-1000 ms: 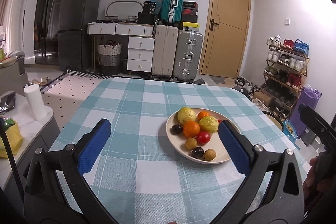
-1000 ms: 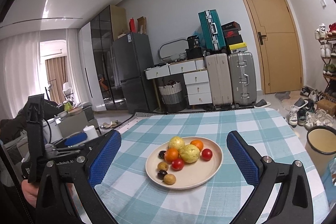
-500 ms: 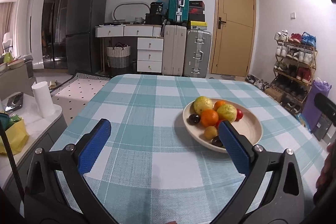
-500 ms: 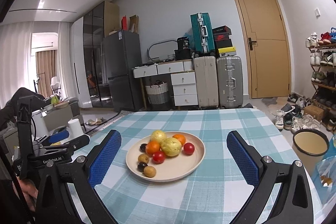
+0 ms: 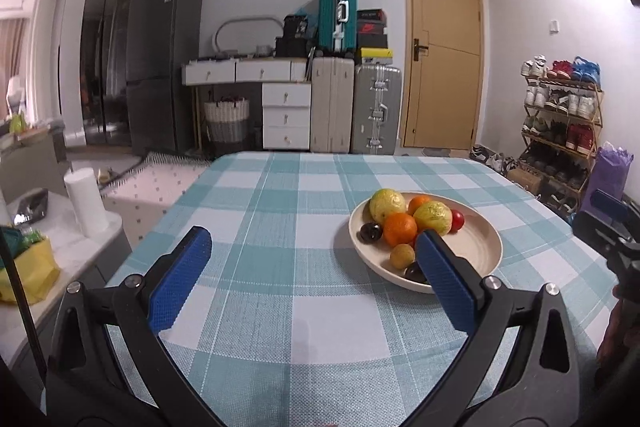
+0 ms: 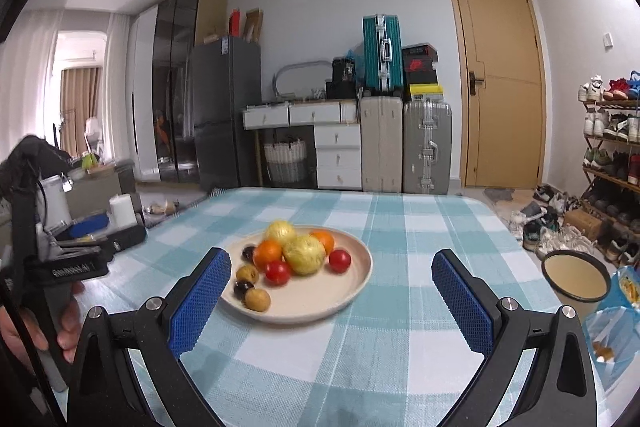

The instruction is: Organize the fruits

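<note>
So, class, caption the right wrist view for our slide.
Open right gripper hovers before a plate of mixed fruit on a checked tablecloth.

plate (image 5: 486, 247) further right in left view, nearer right gripper (image 6: 332, 281)

A: Where does the left camera look from?

B: It sits low over the near edge of the table (image 5: 304, 323) and looks across it at the far wall. The plate (image 5: 486, 239) is to its right, partly behind one blue finger.

A: And the right camera?

B: It is low too and faces the same wall. Here the plate (image 6: 352, 291) is a little left of the middle, close in front.

A: What do both see?

B: The plate, the checked table, the suitcases (image 5: 376, 107) and the door (image 6: 500, 83).
</note>
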Action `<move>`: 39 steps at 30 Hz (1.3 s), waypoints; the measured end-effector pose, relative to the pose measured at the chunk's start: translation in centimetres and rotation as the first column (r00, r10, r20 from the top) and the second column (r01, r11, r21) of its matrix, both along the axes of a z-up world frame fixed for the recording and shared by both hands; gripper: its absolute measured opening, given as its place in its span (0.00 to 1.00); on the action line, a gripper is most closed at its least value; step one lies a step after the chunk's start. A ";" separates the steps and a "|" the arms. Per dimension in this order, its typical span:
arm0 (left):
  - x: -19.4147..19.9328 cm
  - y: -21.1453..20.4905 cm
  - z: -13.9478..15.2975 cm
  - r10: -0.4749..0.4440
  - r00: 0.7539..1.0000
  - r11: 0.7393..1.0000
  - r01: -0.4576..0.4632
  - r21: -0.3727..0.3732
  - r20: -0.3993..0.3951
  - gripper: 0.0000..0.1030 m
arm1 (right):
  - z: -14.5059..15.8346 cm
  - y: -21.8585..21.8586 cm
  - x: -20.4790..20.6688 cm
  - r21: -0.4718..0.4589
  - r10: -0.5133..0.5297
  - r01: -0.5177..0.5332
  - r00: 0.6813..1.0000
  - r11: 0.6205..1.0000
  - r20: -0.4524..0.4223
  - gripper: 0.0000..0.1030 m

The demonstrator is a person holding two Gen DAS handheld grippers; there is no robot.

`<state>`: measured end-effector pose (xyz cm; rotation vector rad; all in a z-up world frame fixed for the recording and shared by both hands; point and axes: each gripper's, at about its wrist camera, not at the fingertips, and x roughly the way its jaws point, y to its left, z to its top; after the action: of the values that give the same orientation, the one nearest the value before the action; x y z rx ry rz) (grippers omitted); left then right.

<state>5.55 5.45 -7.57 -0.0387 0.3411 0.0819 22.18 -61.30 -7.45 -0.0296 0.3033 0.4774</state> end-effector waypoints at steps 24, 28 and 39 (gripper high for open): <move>-0.2 -0.7 0.0 -0.018 1.000 1.000 0.018 0.021 0.019 0.99 | -0.3 0.7 0.5 -0.037 -0.002 0.002 1.000 0.999 -0.005 1.00; -0.1 -0.7 -0.1 -0.019 1.000 1.000 0.018 0.021 0.019 0.99 | -0.4 0.6 0.6 -0.037 -0.002 0.002 1.000 0.999 -0.004 1.00; -0.2 -0.7 -0.1 -0.022 1.000 1.000 0.022 0.021 0.018 0.99 | -0.3 0.6 0.5 -0.037 -0.002 0.002 1.000 0.999 -0.004 1.00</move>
<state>5.36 4.79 -7.62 -0.0149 0.3220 0.0634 22.65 -60.67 -7.78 -0.0646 0.3165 0.4702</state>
